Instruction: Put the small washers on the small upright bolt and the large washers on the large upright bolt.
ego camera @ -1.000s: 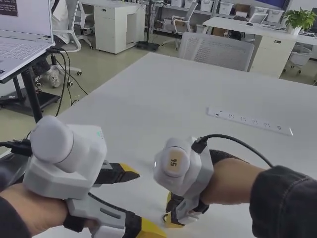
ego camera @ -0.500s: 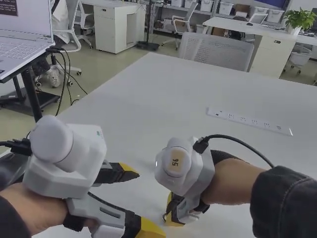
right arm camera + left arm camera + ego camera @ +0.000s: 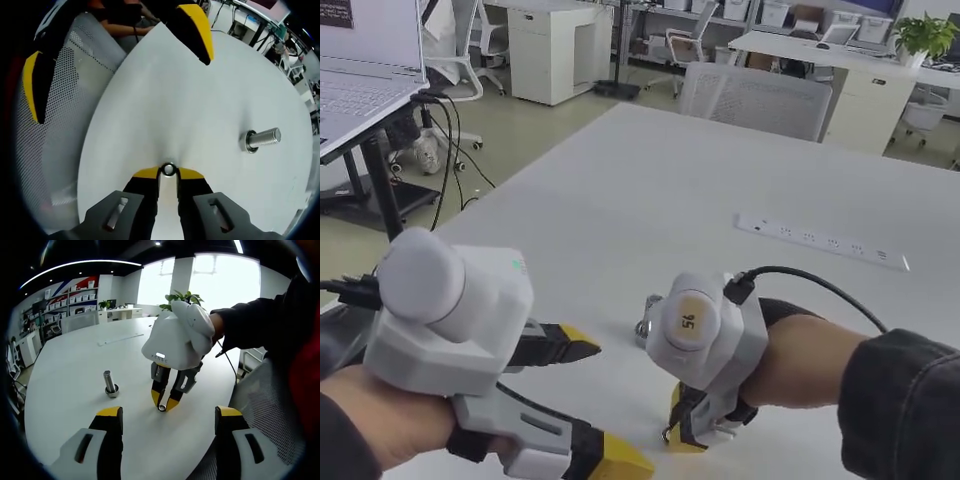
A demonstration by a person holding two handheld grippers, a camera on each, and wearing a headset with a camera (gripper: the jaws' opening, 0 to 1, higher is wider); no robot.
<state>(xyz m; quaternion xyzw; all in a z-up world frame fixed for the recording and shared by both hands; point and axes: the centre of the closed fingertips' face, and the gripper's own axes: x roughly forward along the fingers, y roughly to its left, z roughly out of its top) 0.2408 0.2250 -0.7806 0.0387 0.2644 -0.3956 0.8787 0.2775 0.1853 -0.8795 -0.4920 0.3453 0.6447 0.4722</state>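
My right gripper (image 3: 168,173) is shut on a small metal washer (image 3: 168,169), pinched at its yellow tips just above the white table (image 3: 650,190). In the head view the right gripper (image 3: 677,436) points down near the table's front edge. An upright steel bolt (image 3: 109,383) with a washer at its base stands a short way from it; the same bolt (image 3: 260,137) lies to the right in the right gripper view. It peeks out behind the gripper's body as the bolt (image 3: 646,320). My left gripper (image 3: 600,402) stands open and empty at the lower left, aimed at the right one.
A white power strip (image 3: 820,243) lies across the table farther back. A mesh chair (image 3: 755,100) stands at the far edge and a laptop (image 3: 360,70) on a stand to the left. Another mesh chair (image 3: 70,100) is beside the near table edge.
My right gripper has shifted slightly to the right, still holding the washer, so the bolt now peeks out at its left. The left gripper has stayed where it was.
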